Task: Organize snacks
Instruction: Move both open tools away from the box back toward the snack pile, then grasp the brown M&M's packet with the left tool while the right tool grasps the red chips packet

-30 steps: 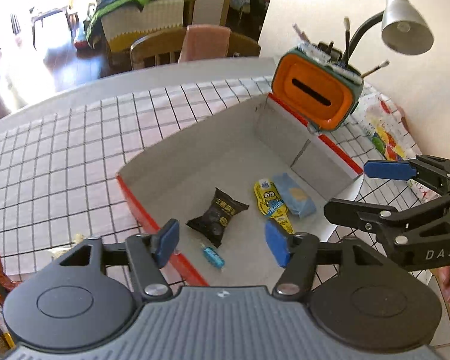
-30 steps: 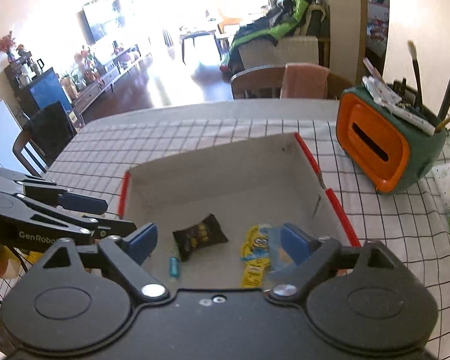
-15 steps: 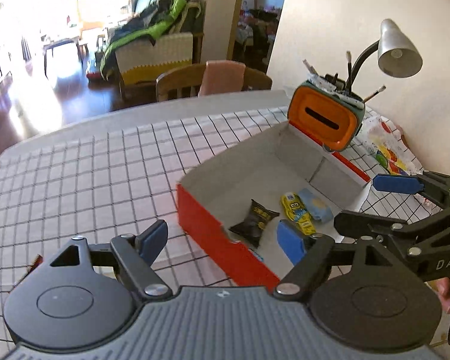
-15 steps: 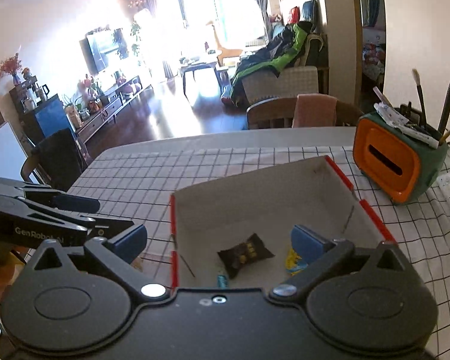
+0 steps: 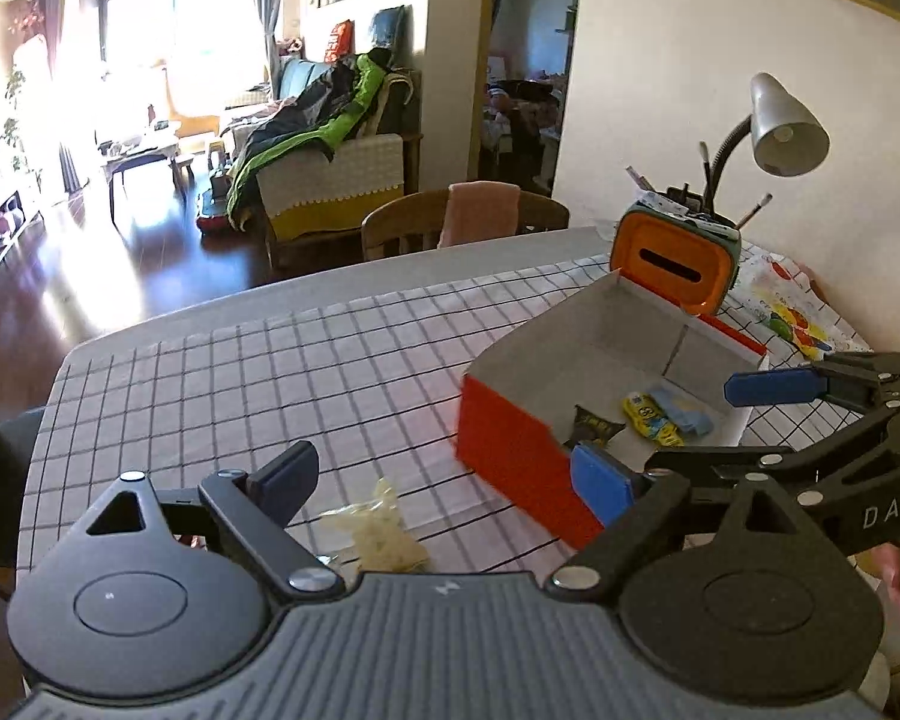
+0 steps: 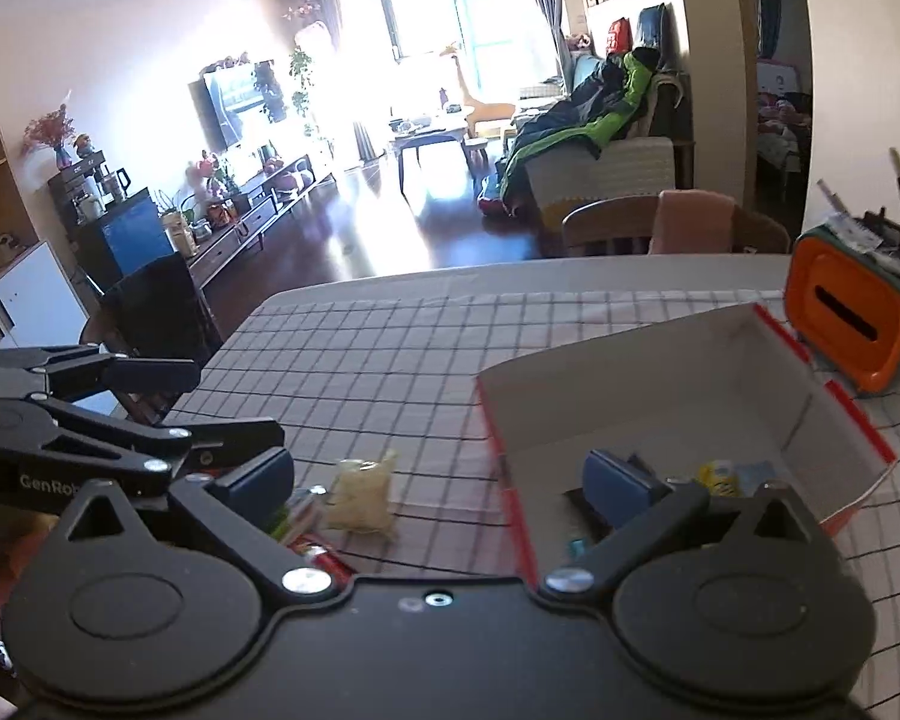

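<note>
A pale crinkled plastic snack packet is noted on the checked tablecloth, left of the red-sided cardboard box. It lies just ahead between the left gripper jaws, which have just been opening and are empty. The right gripper is spread wide, also empty.

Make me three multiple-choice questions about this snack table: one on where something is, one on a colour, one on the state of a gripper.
1. Where does the pale yellow snack bag lie?
A. inside the box
B. on the checked tablecloth outside the box
C. on the chair

2. What colour is the outer wall of the box?
A. red
B. green
C. black

3. How does the left gripper stand?
A. shut on the black packet
B. shut on nothing
C. open and empty

Answers: 1 B, the bag rests on the tablecloth left of the box. 2 A, the near wall is red. 3 C, its blue pads stand wide apart, having just been opening, with nothing between them.
</note>
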Tool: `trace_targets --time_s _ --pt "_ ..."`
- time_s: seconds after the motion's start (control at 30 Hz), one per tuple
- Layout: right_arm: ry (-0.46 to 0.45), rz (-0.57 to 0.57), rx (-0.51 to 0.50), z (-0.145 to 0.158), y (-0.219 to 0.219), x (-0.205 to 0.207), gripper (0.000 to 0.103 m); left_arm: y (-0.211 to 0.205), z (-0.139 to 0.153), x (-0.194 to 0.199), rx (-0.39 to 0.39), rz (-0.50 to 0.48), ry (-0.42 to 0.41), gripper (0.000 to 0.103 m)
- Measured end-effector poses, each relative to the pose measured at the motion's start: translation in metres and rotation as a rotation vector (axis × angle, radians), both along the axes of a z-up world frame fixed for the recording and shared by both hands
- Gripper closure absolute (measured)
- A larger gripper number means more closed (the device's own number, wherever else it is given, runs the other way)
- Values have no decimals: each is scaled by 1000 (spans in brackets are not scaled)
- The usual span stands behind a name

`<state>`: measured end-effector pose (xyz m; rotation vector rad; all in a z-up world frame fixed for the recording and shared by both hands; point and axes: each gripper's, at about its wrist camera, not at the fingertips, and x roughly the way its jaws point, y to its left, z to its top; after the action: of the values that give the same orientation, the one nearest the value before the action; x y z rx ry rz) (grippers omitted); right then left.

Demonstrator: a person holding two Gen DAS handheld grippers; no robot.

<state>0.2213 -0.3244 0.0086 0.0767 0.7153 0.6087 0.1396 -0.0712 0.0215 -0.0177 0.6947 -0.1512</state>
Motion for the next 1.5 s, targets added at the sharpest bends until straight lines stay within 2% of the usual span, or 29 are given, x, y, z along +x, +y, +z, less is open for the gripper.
trace_targets --time_s 0.17,0.37,0.53,0.7,0.93,1.27,1.5 --pt "27 7 -30 -9 27 -5 0 40 -10 -10 -3 19 25 11" --pt "73 8 -87 -29 55 -13 0 88 -29 -22 42 73 67 11" --pt "186 2 -111 -53 83 -15 0 124 -53 -31 55 98 130 11" --pt "255 -8 -150 -76 109 -17 0 152 -76 -43 44 90 184 11" --pt "365 -88 -192 -108 147 -4 1 171 -107 -51 57 110 247 11" --pt "397 -181 -293 -135 176 4 7 183 -135 -58 43 113 299 11" --pt "383 -186 -338 -143 191 4 8 190 -151 -53 24 133 334 11"
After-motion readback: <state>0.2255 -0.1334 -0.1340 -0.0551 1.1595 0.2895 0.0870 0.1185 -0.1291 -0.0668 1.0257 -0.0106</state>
